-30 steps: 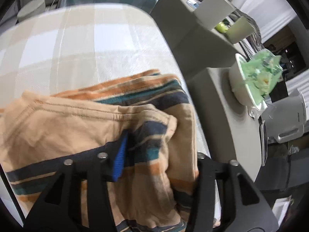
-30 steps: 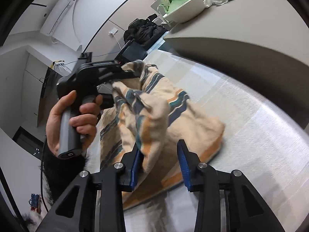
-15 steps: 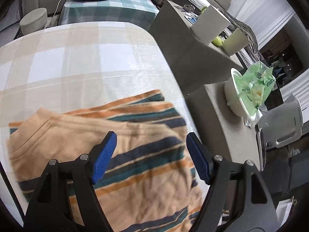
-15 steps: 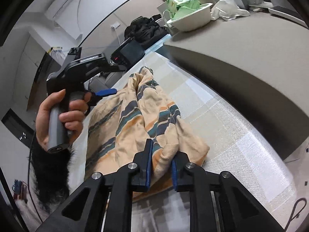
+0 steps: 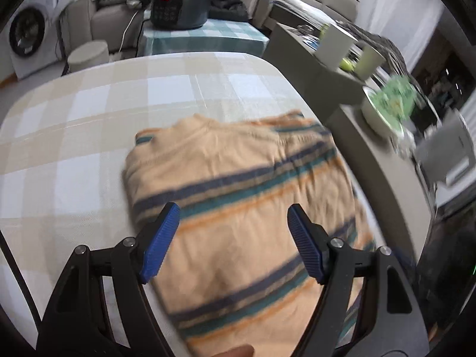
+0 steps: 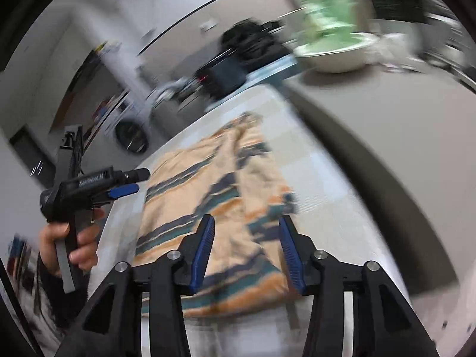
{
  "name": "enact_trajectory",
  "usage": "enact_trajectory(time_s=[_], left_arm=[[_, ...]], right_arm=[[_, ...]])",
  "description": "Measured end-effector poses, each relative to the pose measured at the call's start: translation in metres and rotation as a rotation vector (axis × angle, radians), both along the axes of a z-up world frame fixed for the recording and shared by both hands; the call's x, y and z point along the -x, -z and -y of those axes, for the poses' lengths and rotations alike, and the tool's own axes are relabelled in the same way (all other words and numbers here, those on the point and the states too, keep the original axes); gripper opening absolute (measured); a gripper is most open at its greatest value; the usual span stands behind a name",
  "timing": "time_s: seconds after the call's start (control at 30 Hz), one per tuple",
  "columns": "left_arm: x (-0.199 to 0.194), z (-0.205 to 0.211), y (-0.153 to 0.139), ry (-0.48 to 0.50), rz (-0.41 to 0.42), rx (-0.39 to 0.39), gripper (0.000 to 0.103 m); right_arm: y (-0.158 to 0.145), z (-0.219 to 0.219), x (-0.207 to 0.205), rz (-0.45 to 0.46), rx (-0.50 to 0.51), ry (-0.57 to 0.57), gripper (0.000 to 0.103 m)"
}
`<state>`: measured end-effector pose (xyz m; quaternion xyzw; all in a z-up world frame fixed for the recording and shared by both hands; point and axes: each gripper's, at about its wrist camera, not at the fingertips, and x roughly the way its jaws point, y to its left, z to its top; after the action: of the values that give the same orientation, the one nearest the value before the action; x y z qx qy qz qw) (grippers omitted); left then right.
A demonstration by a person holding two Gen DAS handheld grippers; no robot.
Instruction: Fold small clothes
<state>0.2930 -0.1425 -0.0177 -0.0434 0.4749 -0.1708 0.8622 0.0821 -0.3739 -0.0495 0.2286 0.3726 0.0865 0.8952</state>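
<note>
A peach shirt with navy, teal and orange stripes lies folded on the checked tablecloth. In the left wrist view my left gripper hovers above the shirt's near part. Its jaws are opening wide and nothing sits between the blue pads. The right wrist view, blurred, has the same shirt with one half folded over the other. My right gripper is above its near edge, jaws opening, pads off the cloth. The left gripper shows there at the left, held by a hand, beside the shirt.
A grey counter borders the table on the right, carrying a white bowl with green packaging and cups. A dark cooker stands on a small checked table behind. A washing machine is at the far left.
Both grippers let go of the shirt and pulled back from it. The raised cloth dropped and now lies flat, folded over. The left gripper moved away to the side.
</note>
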Motion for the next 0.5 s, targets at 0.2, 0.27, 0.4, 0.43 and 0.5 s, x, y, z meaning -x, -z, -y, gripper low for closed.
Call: enact_trajectory(time_s=[0.2,0.27,0.4,0.43,0.5], left_arm=[[0.055,-0.019,0.009,0.021,0.018,0.015,0.096],[0.065,-0.024,0.013,0.016,0.024,-0.002,0.099],[0.077,-0.043,0.030,-0.009,-0.010,0.008,0.099],[0.077,-0.044,0.034,-0.014,-0.019,0.009,0.099],[0.078,-0.051,0.042,-0.030,-0.034,0.007,0.099]], right_arm=[[0.020,-0.032,-0.049,-0.105,0.091,-0.189,0.046],[0.026,-0.032,-0.058,-0.132,0.101,-0.190,0.044],[0.025,-0.028,-0.067,-0.138,0.080,-0.209,0.010],[0.025,-0.028,-0.068,-0.135,0.090,-0.212,0.007],[0.015,-0.027,-0.063,-0.086,0.098,-0.202,0.006]])
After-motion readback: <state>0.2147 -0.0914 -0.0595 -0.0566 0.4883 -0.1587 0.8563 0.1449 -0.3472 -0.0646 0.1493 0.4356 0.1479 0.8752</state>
